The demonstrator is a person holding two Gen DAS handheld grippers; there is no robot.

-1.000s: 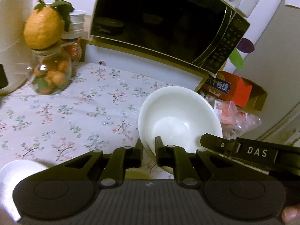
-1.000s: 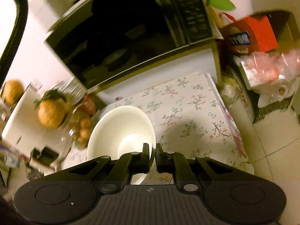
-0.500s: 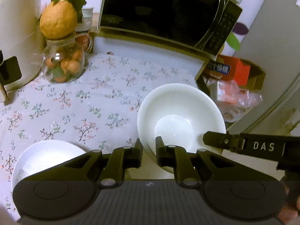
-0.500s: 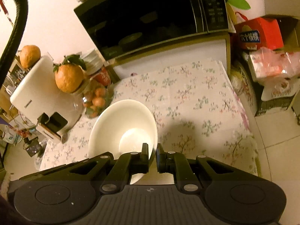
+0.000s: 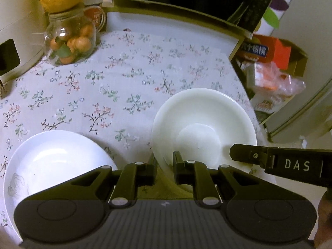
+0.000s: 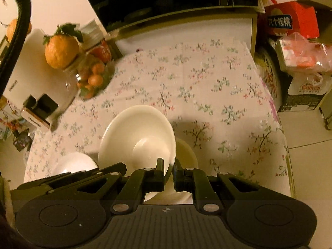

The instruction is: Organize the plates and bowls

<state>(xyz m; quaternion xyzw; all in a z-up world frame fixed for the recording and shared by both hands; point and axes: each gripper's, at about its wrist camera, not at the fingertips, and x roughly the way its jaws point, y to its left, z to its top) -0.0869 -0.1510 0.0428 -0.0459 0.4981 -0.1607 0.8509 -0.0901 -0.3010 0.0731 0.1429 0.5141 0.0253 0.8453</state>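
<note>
We have both grippers pinched on the rim of one white bowl [image 5: 204, 132]: the left gripper [image 5: 165, 167] clamps its near edge, the right gripper [image 6: 169, 171] its edge from the other side. The bowl hangs tilted over the flowered desk [image 5: 128, 78], with a second bowl [image 6: 185, 151] just under it. Left of the bowl lies a white plate [image 5: 56, 157]; beyond it stands a jar [image 5: 69, 41] of small oranges.

I see the counter [image 5: 145, 78] covered in a floral cloth. A white plate [image 5: 51, 157] lies near its front edge. A glass jar [image 5: 68, 41] of small oranges stands at the back left.
</note>
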